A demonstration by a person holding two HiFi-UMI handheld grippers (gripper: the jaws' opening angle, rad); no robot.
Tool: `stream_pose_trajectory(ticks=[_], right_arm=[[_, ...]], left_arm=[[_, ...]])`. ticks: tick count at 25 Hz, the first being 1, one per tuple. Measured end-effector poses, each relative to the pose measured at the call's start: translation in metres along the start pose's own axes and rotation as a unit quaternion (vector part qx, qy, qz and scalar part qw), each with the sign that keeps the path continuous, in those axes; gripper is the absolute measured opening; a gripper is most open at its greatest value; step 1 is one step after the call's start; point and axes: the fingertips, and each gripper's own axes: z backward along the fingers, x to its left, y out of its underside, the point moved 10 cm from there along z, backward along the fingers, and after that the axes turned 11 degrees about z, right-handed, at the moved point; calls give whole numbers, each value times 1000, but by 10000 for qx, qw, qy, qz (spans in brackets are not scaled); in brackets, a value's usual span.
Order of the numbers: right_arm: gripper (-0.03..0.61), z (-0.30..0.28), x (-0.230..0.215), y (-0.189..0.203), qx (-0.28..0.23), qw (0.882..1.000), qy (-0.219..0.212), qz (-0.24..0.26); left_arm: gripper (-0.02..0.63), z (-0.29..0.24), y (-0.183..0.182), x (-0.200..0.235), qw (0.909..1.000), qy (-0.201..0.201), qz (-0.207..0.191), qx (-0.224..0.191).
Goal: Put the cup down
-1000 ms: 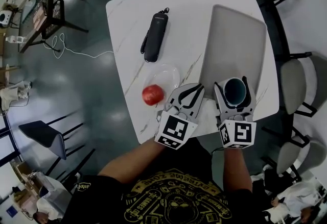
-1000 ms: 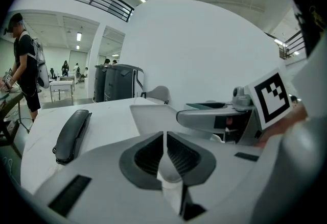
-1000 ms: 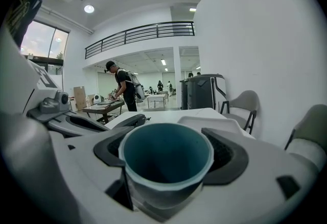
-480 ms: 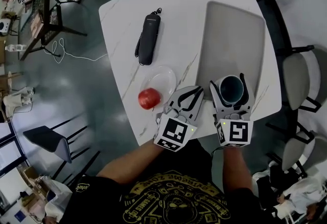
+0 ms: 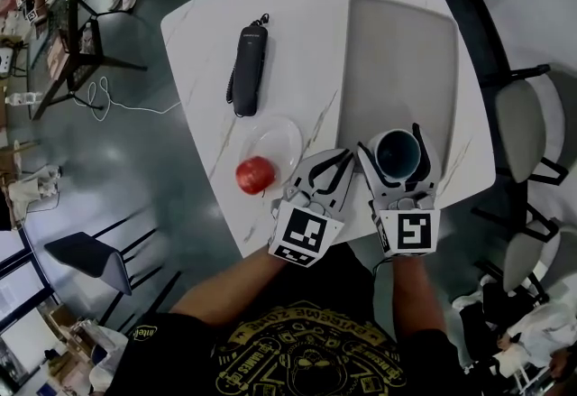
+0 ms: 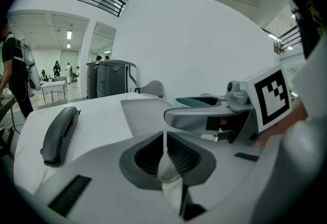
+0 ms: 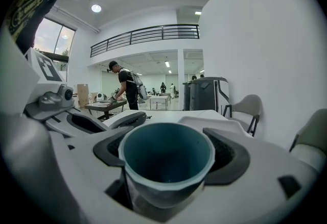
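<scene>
A cup [image 5: 398, 153] with a dark teal inside and pale rim stands upright between the jaws of my right gripper [image 5: 398, 151], which is shut on it over the near right part of the white table [image 5: 297, 6]. In the right gripper view the cup [image 7: 167, 159] fills the middle, held at both sides by the black pads [image 7: 231, 156]. My left gripper [image 5: 327, 170] is just left of it, jaws shut together with nothing in them; in the left gripper view its jaws [image 6: 164, 151] meet and the cup [image 6: 196, 101] shows at the right.
A closed grey laptop [image 5: 397, 60] lies right behind the cup. A red apple [image 5: 253, 174] sits by a clear plate [image 5: 279, 138] to the left. A black phone handset [image 5: 245, 68] lies farther back. Grey chairs [image 5: 532, 146] ring the table's right side.
Both grippers and the cup keep their places over the table's near edge. Only the head camera has shifted, sliding the whole scene a little left and up in the view.
</scene>
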Motion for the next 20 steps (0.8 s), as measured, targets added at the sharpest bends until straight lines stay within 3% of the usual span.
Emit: stream_pose_trajectory(ticks=[20], right_arm=[[443, 17, 8, -2, 111, 9993, 99, -330]], left_arm=[[31, 32, -6, -8, 9996, 73, 35, -259]])
